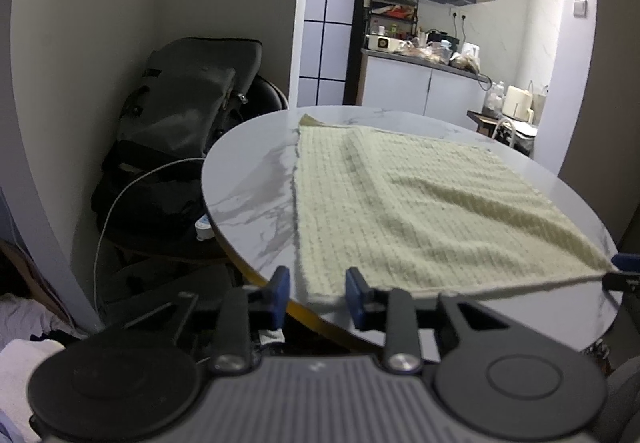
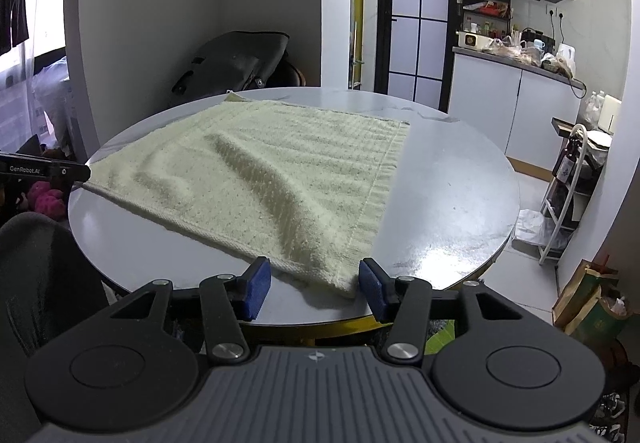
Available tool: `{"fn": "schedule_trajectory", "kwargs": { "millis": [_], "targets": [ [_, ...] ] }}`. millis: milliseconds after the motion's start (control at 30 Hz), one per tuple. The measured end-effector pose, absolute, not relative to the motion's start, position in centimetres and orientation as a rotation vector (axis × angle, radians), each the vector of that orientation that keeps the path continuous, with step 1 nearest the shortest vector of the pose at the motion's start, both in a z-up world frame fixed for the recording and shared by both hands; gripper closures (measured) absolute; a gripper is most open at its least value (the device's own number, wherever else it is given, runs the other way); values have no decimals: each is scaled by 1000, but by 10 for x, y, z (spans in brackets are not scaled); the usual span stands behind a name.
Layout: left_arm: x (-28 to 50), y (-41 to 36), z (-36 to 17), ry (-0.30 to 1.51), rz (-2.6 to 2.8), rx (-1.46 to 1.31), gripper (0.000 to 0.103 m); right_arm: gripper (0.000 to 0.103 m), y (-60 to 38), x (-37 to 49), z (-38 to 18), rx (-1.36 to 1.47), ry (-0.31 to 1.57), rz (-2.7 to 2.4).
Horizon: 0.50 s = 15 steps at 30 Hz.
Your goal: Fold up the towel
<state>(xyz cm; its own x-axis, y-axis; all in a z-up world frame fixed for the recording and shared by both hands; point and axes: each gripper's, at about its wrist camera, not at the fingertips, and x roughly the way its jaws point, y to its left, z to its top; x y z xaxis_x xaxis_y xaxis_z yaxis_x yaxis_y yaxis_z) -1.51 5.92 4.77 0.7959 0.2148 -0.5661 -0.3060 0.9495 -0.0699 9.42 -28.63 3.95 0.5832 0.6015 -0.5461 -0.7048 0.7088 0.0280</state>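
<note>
Towel [image 2: 256,171] spread flat on surface [image 2: 448,203], one ridge across it. Left gripper [image 1: 316,293] and right gripper [image 2: 314,283] both released, straddling near corners. Likely gripping stage; next, clench both evenly.

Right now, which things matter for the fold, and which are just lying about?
For the job: towel, round table, left claw, right claw, both open at the near corners.

Lying about: black bag, white cable, kitchen counter clutter.
</note>
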Motion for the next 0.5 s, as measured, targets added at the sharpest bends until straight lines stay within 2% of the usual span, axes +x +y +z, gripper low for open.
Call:
{"fn": "schedule_trajectory", "kwargs": {
  "millis": [167, 233, 333, 400, 500],
  "targets": [
    [-12, 53, 48, 591, 263, -144, 73, 54, -288, 90, 38, -203, 557, 768],
    [-10, 51, 47, 592, 264, -133, 84, 57, -289, 89, 38, -203, 554, 770],
    [-7, 48, 47, 596, 261, -122, 92, 69, -291, 90, 38, -203, 546, 767],
    [-7, 48, 46, 596, 263, -123, 97, 83, -291, 90, 38, -202, 542, 765],
    [-8, 50, 46, 591, 262, -146, 100, 95, -292, 88, 40, -207, 535, 768]
  ]
}}
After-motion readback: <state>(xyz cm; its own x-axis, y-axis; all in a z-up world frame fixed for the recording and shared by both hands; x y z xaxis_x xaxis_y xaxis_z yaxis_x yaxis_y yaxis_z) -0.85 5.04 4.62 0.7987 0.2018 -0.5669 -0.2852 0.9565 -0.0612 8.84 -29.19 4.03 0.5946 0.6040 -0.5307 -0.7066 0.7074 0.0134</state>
